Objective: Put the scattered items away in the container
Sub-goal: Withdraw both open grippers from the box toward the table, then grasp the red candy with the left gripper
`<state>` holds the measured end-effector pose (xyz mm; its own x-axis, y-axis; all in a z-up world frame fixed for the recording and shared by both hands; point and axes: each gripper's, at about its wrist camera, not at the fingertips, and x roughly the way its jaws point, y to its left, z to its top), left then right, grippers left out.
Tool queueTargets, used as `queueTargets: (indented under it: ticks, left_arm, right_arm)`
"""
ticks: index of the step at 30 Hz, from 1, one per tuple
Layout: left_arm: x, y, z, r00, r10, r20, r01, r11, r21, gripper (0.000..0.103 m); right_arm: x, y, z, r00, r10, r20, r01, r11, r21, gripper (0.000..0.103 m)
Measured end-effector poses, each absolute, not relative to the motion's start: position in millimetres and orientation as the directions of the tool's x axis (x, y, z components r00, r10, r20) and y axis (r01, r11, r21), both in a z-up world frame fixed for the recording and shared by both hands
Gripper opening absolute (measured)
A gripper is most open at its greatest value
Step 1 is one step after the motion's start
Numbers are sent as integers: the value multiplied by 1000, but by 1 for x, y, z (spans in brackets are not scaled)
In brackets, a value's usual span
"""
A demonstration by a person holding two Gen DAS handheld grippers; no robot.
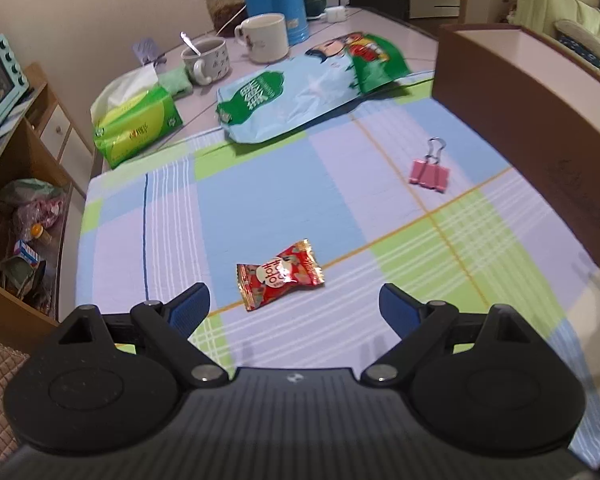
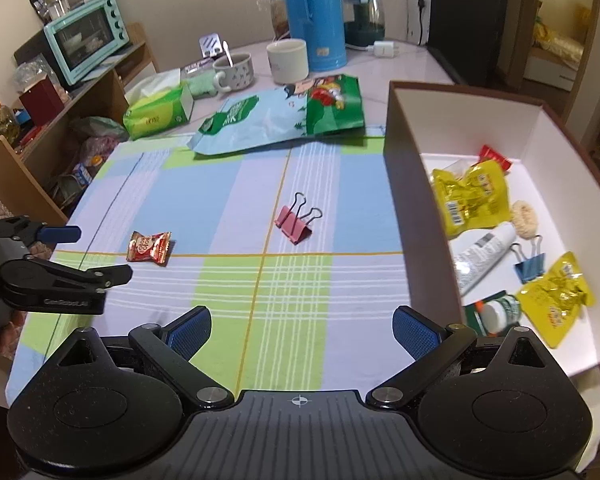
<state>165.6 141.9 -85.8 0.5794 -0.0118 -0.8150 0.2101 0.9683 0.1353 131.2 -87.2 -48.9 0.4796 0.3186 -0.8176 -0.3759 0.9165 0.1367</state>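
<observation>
— Left gripper [image 1: 295, 307]?
— Spread wide, holding nothing, poised above the red candy [image 1: 280, 274] on the checked cloth [image 1: 260, 200].
— Right gripper [image 2: 302, 330]?
— Wide too, empty. A pink binder clip [image 2: 294, 222] lies beside the brown box [image 2: 420, 200], which holds yellow packets [image 2: 472, 196].

The left gripper [image 2: 100, 252] carries small raised letters on its side bar, something like "GenRobot.AI", but not clear. The red candy wrapper [image 1: 280, 274] has white foreign characters. The other printed packets are too blurred to read.
</observation>
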Motion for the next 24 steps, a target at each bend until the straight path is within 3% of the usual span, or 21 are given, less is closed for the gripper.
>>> queueTargets:
  ticks: [9,11,13,15,17,19,24]
  left_arm:
    - [209,163,-126,552,-5,-834,115,991,70,86]
    - [216,166,-134,543,-12,-840,108,993,55,80]
    - [219,167,-142,524,-32,-851,119,992,36,58]
    - [217,167,-145,533,-49,-844,140,990,31,51]
    - [215,166,-145,547,-65,-834,161,987,29,50]
    - [214,168,-145,555,-87,-827,177,984,15,36]
    - [221,180,-135,547,-145,-825,198,979,-41,26]
  right_arm:
    - [166,-64,-79,403,351,-845,-391,901,187,99]
    - [174,-58,-86,391,363,-846,-395,896,201,99]
    - [182,-53,-94,386,373,-844,-389,895,217,99]
    - [190,-50,-101,389,383,-838,-379,895,234,99]
    - [199,-48,-110,396,381,-836,-361,901,239,99]
    - [207,-47,-119,399,379,-835,-344,906,247,99]
    - [221,-40,-137,423,368,-828,-347,910,227,99]
